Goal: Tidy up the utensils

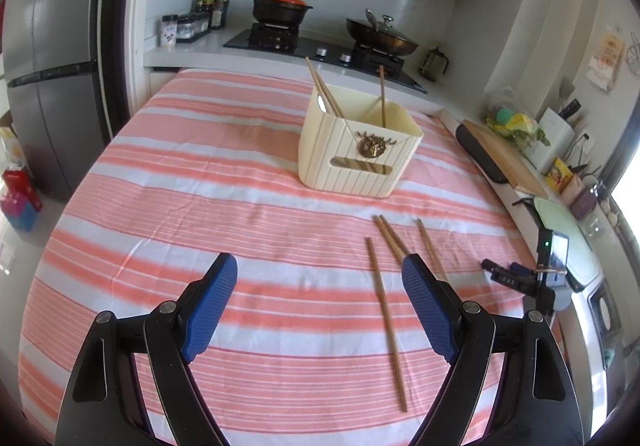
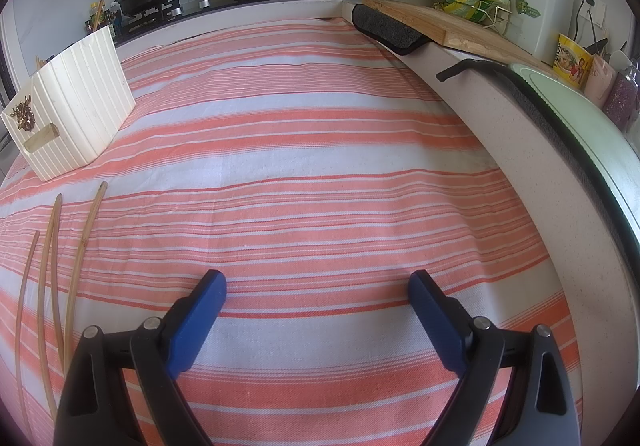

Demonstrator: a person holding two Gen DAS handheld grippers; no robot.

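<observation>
Here, four loose tan bamboo chopsticks lie on the pink-and-white striped tablecloth, low and right of centre in the left wrist view, their tips fanned toward the cream ribbed plastic utensil box that sits above centre. That box already holds a few upright chopsticks leaning against its walls, so it is presumably the destination for the rest.

The left gripper hangs tilted down at the cloth with its blue pads spread wide and nothing between them; its right pad overlaps the cluster of sticks in the picture, though I cannot tell whether it touches them. That released, angled pose looks like readiness to pick up a stick.

In the right wrist view the right gripper is likewise spread and empty over bare cloth at lower centre, with the chopsticks far off at the lower left edge and the box at the upper left. It seems parked out of the way.
</observation>
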